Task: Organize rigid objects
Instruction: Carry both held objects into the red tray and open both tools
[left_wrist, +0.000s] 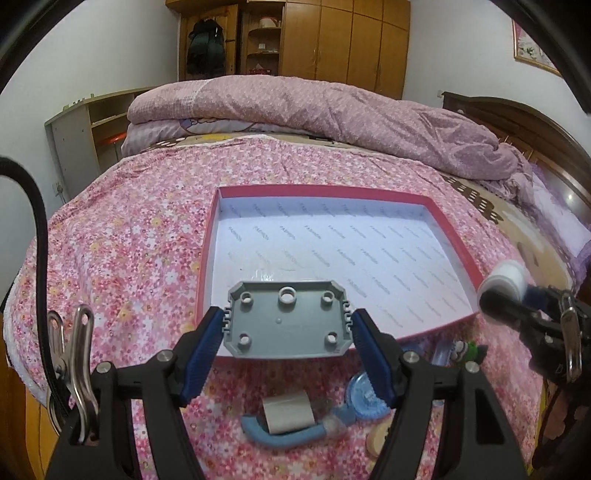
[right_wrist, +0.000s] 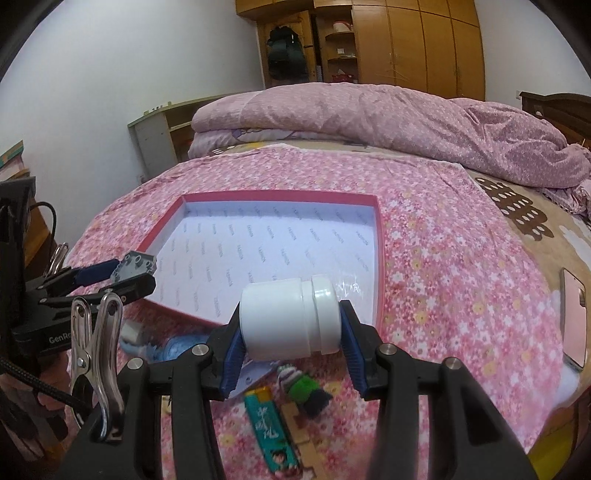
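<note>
Two grippers (left (left_wrist: 288, 334), right (right_wrist: 291, 338)) clamp one grey plate (left_wrist: 286, 319) and one white jar (right_wrist: 290, 319) above one red-rimmed tray (right_wrist: 376, 236).

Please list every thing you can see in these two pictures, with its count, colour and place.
tray: 1, red rim, white inside, on the bed, nothing lying in it
plate: 1, grey, held over the tray's near edge
jar: 1, white, held on its side near the tray's near right corner
tape roll: 1, beige, on the bed before the tray
blue tool: 1, curved, beside the tape roll
lighter: 1, teal, on the bed
toy: 1, green, beside the lighter
phone: 1, pink, right edge of the bed
quilt: 1, pink, far side
left gripper: jaws shut on the plate
right gripper: jaws shut on the jar
</note>
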